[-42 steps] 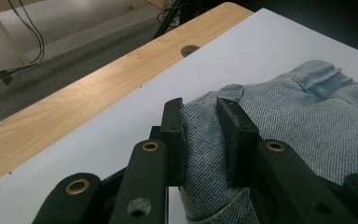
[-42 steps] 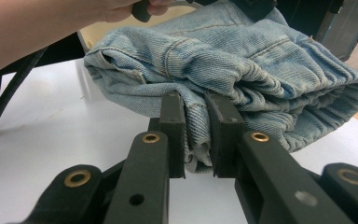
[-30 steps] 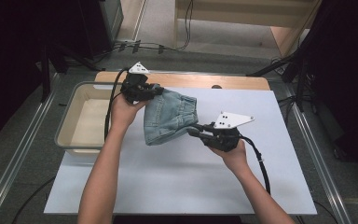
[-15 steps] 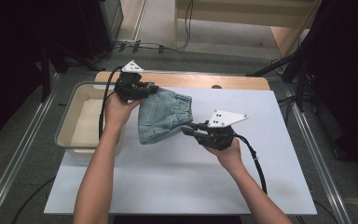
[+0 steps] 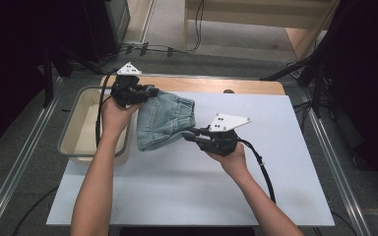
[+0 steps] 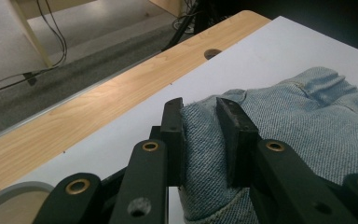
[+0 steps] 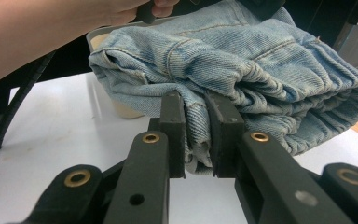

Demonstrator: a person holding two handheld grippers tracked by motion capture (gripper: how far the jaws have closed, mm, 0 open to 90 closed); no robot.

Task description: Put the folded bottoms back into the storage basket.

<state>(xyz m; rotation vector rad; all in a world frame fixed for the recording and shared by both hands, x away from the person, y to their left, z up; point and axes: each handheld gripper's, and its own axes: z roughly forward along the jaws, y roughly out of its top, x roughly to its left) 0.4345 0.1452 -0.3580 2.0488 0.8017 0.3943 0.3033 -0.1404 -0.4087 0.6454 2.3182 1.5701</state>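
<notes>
A folded piece of light blue denim (image 5: pixel 165 120) hangs above the white table top between my two grippers. My left gripper (image 5: pixel 150 92) is shut on its far left corner, near the tub. Between the left jaws the denim (image 6: pixel 200 135) is pinched as a thick fold. My right gripper (image 5: pixel 189 134) is shut on the denim's lower right edge. In the right gripper view the cloth (image 7: pixel 242 65) bunches in folds over the jaws, with a seam caught between them. A forearm (image 7: pixel 37 28) crosses the top left of that view.
A beige tub (image 5: pixel 86 128) stands at the table's left edge, just beside the denim. The white table top (image 5: pixel 275 187) spreads to the right and front. A wooden strip (image 5: pixel 246 86) with a dark hole (image 5: pixel 229 91) runs along the back edge. Cables trail from both grippers.
Both grippers have carried the denim leftward, toward the tub. The cloth now hangs closer to the tub's rim.
</notes>
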